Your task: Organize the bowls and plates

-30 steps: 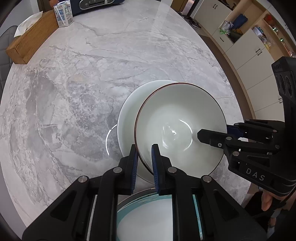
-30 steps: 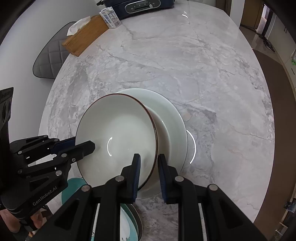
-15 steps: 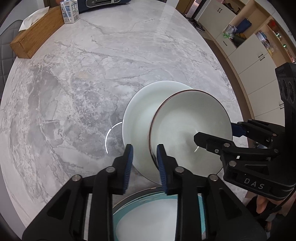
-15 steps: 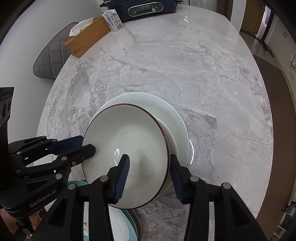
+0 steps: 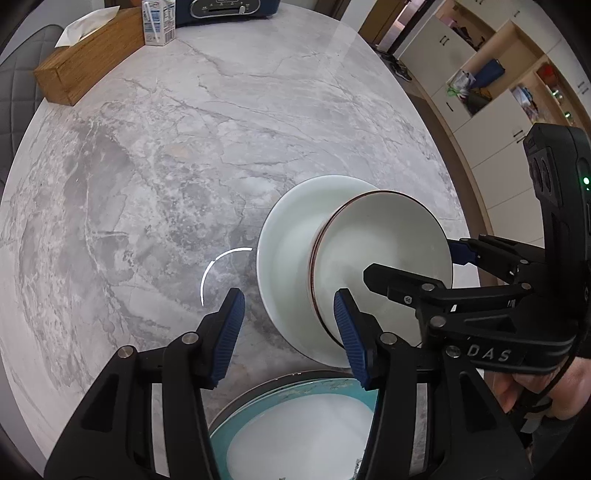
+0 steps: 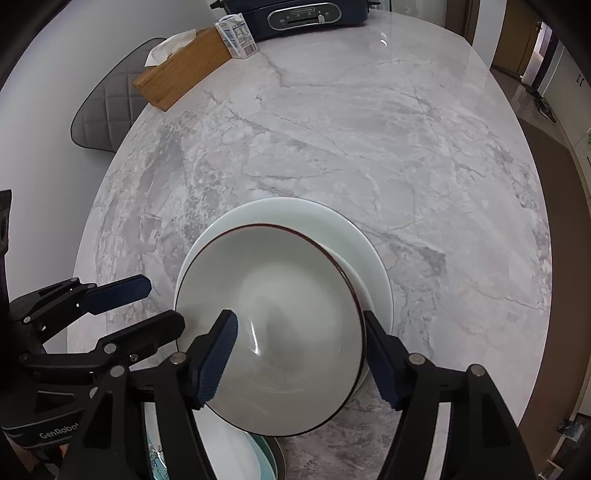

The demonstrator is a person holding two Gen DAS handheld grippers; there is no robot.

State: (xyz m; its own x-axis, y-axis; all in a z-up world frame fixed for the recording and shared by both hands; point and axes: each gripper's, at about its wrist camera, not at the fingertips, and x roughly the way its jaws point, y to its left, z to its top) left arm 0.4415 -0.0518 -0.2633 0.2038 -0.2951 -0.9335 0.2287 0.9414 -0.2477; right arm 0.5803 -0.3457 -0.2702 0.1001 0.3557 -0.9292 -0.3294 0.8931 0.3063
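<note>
A white bowl with a dark rim (image 6: 277, 314) rests off-centre on a larger white plate (image 6: 351, 236) on the marble table. My right gripper (image 6: 299, 325) straddles the bowl's near rim, one finger over the inside and one outside. Its jaws are opening and the pads do not press the rim. In the left wrist view, the left gripper (image 5: 288, 317) stands over the near edges of the plate (image 5: 288, 251) and bowl (image 5: 384, 251). Its jaws are opening too, with no pad pressing. Each gripper shows in the other's view: the right gripper (image 5: 413, 262), the left gripper (image 6: 162, 306).
A teal-rimmed plate (image 5: 295, 406) lies just under the grippers at the table's near edge. At the far end stand a wooden tissue box (image 6: 181, 70), a small carton (image 6: 236, 35) and a dark blue appliance (image 6: 306, 14). A grey chair (image 6: 107, 110) is on the left, and cabinets (image 5: 491, 122) line the right.
Both grippers have let go of the bowl's rim and their jaws have spread wide. The bowl has settled lower onto the white plate.
</note>
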